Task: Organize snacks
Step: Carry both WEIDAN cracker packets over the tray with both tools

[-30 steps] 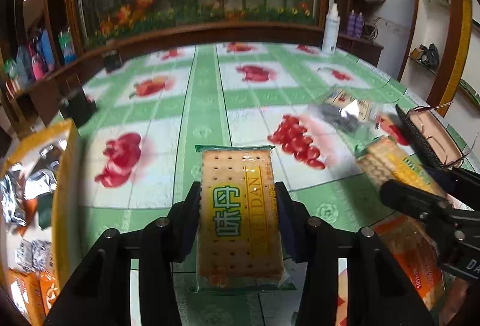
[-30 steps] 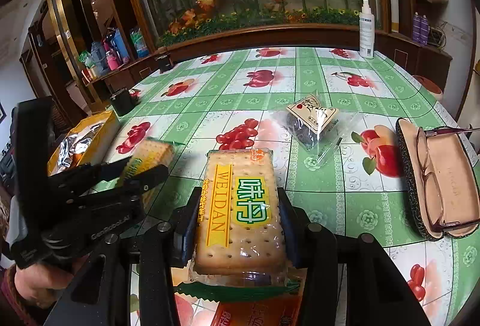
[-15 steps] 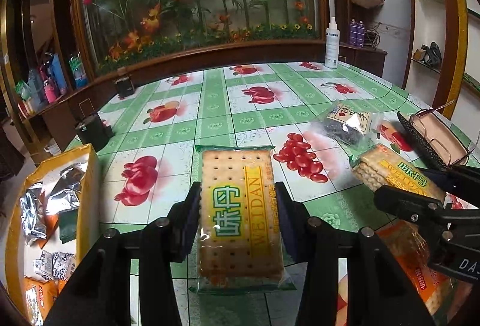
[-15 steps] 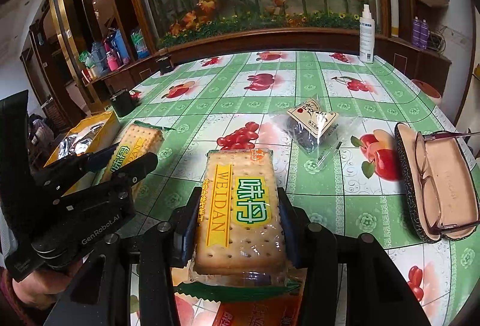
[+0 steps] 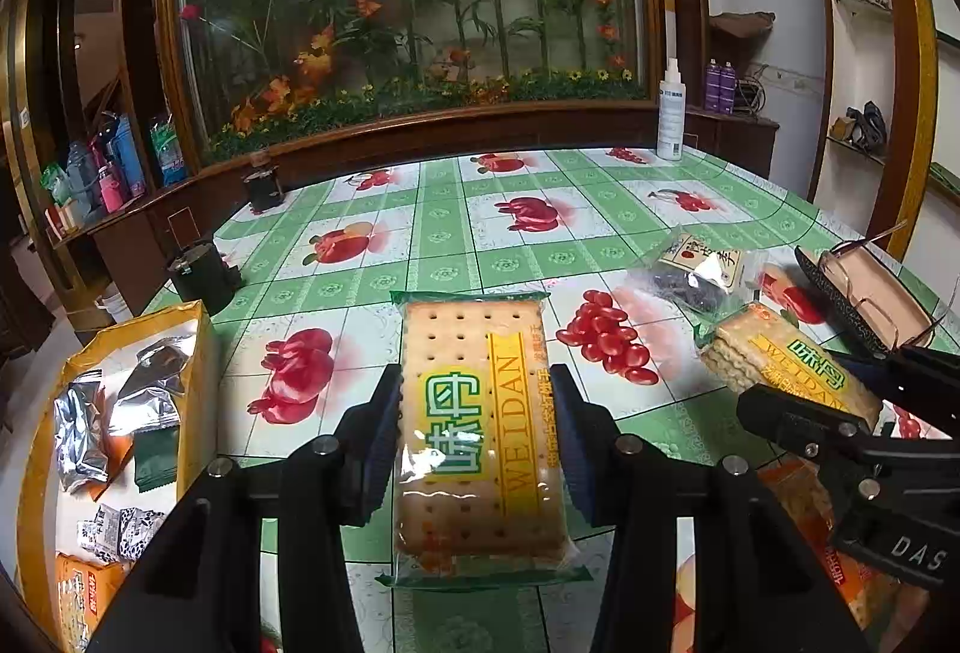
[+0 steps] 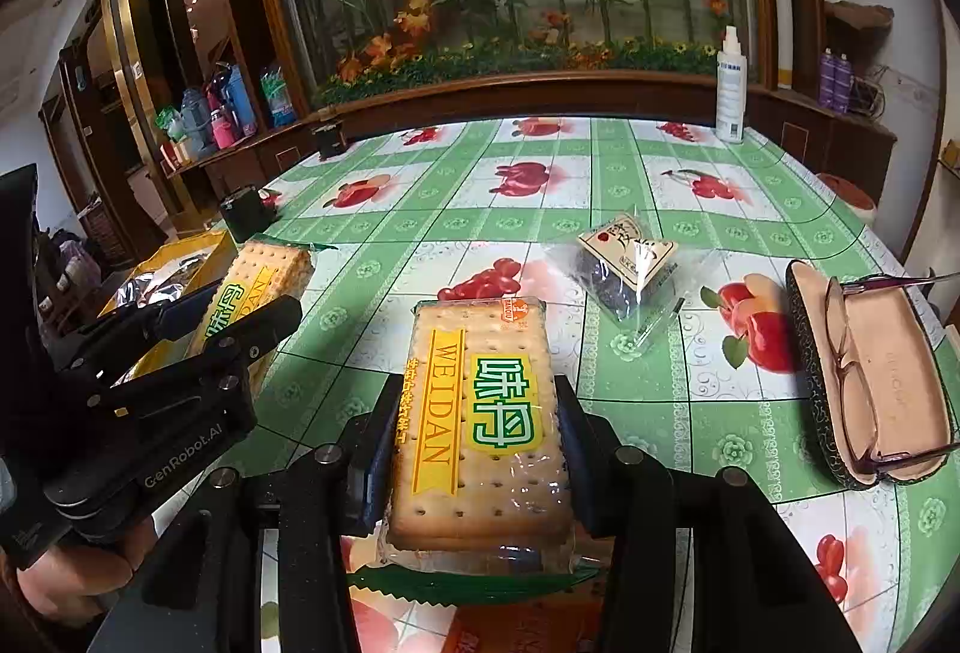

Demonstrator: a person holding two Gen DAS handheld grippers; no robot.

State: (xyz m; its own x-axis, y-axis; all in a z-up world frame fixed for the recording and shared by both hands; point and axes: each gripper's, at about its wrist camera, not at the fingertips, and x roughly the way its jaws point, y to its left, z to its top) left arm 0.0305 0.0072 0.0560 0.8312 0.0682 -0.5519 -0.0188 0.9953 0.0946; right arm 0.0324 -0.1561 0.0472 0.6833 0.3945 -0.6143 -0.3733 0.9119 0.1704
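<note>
The left gripper (image 5: 477,443) pinches one cracker pack (image 5: 480,431) by its long edges above the table (image 5: 444,233); the right gripper (image 6: 474,449) likewise clamps a second pack (image 6: 480,425); both look light, slick-wrapped, brittle; the yellow box (image 5: 198,353) probably awaits them.

Readable print on packs and grippers

Read "WEIDAN" in yellow bands, beside large green Chinese characters, on the cracker pack (image 5: 480,431) and on the second cracker pack (image 6: 480,413). Made out "GenRobot.AI" along the left gripper (image 6: 234,317) body, and "DAS", cut off, on the right gripper (image 5: 840,401) body. Other labels too small.
</note>
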